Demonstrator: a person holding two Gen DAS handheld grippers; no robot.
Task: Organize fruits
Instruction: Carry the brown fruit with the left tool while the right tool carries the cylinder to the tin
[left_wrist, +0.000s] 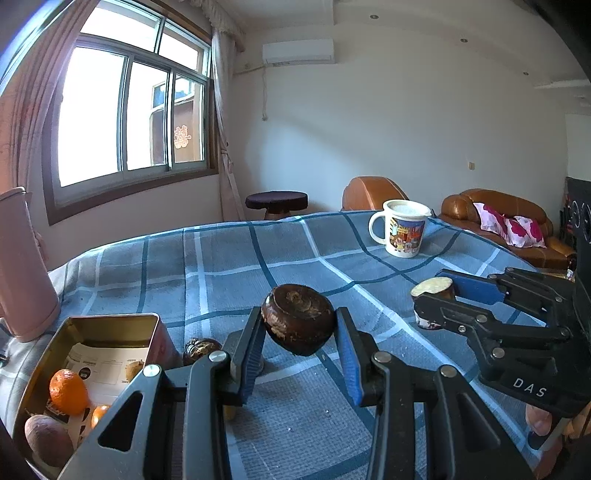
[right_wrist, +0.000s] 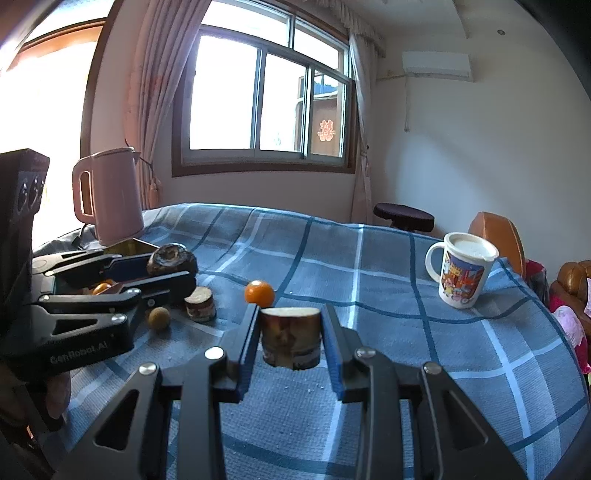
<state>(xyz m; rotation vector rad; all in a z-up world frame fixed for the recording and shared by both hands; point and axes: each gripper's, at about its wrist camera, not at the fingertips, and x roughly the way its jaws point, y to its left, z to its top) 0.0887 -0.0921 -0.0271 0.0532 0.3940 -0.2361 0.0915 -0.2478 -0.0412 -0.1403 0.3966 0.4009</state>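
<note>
My left gripper (left_wrist: 298, 326) is shut on a dark brown round water chestnut (left_wrist: 298, 317), held above the blue checked cloth. At the lower left stands an open gold tin (left_wrist: 110, 320) holding a tangerine (left_wrist: 68, 391) and a brown fruit (left_wrist: 48, 439). My right gripper (right_wrist: 290, 343) is shut on a short cut stalk piece with a pale top (right_wrist: 290, 338). That gripper (left_wrist: 437, 295) also shows at the right of the left wrist view. On the cloth lie a tangerine (right_wrist: 259, 293), a second cut piece (right_wrist: 200, 304), a small yellowish fruit (right_wrist: 159, 317) and another water chestnut (left_wrist: 201, 350).
A white cartoon mug (left_wrist: 402, 229) with a pale drink stands at the table's far right. A pink kettle (right_wrist: 110, 195) stands at the far left behind the tin. Beyond the table are a dark stool (left_wrist: 277, 201) and a brown sofa (left_wrist: 495, 210).
</note>
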